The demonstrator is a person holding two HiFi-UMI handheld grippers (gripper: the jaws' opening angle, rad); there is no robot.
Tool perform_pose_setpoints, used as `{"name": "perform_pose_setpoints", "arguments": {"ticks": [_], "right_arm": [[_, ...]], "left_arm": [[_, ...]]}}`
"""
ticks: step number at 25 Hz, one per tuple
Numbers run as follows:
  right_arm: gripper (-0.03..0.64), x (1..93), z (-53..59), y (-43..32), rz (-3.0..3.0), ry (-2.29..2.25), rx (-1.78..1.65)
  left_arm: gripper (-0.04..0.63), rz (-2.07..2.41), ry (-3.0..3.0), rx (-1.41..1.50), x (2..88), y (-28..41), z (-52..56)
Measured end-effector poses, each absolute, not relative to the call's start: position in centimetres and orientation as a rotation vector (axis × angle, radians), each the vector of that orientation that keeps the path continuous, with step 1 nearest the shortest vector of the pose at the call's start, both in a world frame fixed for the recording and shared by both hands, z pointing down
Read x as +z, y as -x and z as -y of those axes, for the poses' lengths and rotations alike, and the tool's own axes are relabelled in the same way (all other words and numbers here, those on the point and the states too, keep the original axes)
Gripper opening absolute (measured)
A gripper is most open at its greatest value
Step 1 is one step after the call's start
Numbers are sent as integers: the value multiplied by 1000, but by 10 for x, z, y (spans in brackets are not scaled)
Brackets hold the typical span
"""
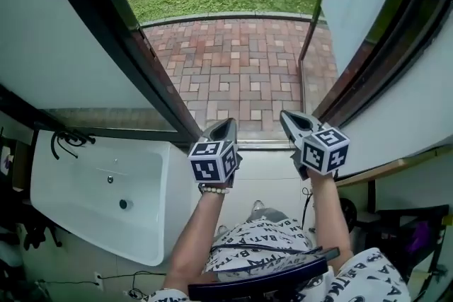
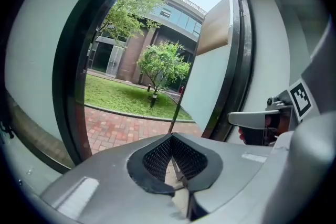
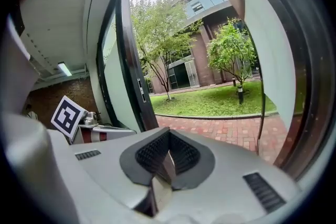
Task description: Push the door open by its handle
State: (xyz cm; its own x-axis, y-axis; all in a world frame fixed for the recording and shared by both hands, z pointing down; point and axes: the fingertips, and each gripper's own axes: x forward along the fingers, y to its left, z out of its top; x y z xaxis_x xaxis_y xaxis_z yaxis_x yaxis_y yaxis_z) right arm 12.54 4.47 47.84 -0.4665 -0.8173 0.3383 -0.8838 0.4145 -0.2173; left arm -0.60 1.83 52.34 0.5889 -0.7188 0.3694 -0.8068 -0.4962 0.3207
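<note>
The grey left gripper (image 2: 172, 145) has its two black ribbed jaws pressed together, with nothing between them. It points through an open doorway with a dark curved frame (image 2: 71, 86). Outside lie red brick paving (image 2: 123, 131), a green lawn (image 2: 121, 99) and a small leafy tree (image 2: 163, 63). The white door panel (image 2: 210, 81) stands open at the right. The right gripper (image 2: 260, 119) shows beside it.

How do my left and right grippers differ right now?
The left gripper points nearly straight ahead; the right gripper angles inward, toward the left one. The left wrist wears a bead bracelet; the right wrist shows none. Both grippers are shut, empty and touching nothing.
</note>
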Motion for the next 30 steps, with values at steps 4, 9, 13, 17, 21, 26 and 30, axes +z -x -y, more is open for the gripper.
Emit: {"name": "perform_pose_setpoints", "arguments": {"ticks": [4, 9, 13, 17, 21, 26, 30], "right_arm": [[12, 492, -86, -86, 2463, -1525, 582], [12, 505, -135, -44, 2425, -1573, 606], [12, 513, -172, -36, 2373, -1648, 582], [12, 516, -198, -38, 2335, -1692, 569], [12, 507, -215, -35, 2326, -1700, 537], [12, 506, -228, -30, 2334, -1705, 523], [12, 502, -232, -25, 2331, -1708, 502]], "left_arm": [[-14, 1190, -2393, 275, 518, 38, -58], [-14, 1160, -2428, 294, 519, 73, -105], [-14, 1104, -2442, 300, 530, 79, -140], [-14, 1067, -2445, 308, 537, 77, -168], [-14, 1052, -2456, 303, 531, 76, -184], [-14, 1038, -2469, 300, 530, 76, -195], [-14, 1035, -2480, 295, 526, 80, -197]]}}
